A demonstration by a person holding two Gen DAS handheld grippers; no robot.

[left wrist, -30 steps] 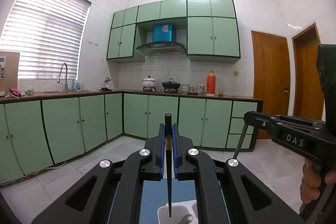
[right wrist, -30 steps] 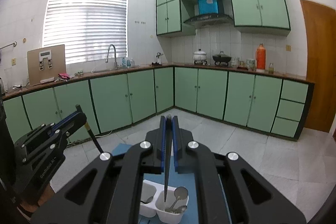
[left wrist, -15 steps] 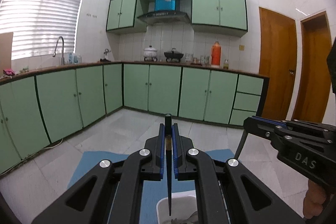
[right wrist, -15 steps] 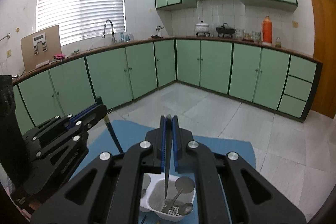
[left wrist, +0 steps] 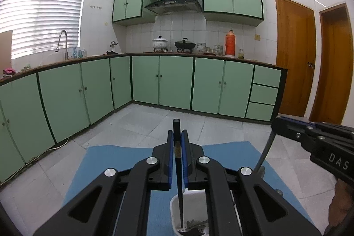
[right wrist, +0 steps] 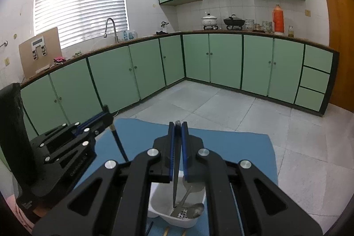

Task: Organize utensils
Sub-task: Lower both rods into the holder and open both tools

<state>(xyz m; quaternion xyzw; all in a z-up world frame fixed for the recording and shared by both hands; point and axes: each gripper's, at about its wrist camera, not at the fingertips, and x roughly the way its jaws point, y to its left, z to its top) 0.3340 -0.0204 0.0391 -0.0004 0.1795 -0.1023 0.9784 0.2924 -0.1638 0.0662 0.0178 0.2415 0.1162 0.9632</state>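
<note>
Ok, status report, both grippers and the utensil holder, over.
Left gripper shut on a black chopstick, tip down in the white holder. Right gripper shut on a metal utensil, tip in the holder's spoon compartment. Nothing blocking.

Left tool [left wrist: 177,143] clamped shut and angled downward, right tool [right wrist: 177,134] likewise, side by side

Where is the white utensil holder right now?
The white utensil holder sits on the blue mat, low in both wrist views, under the left gripper and right gripper.
</note>
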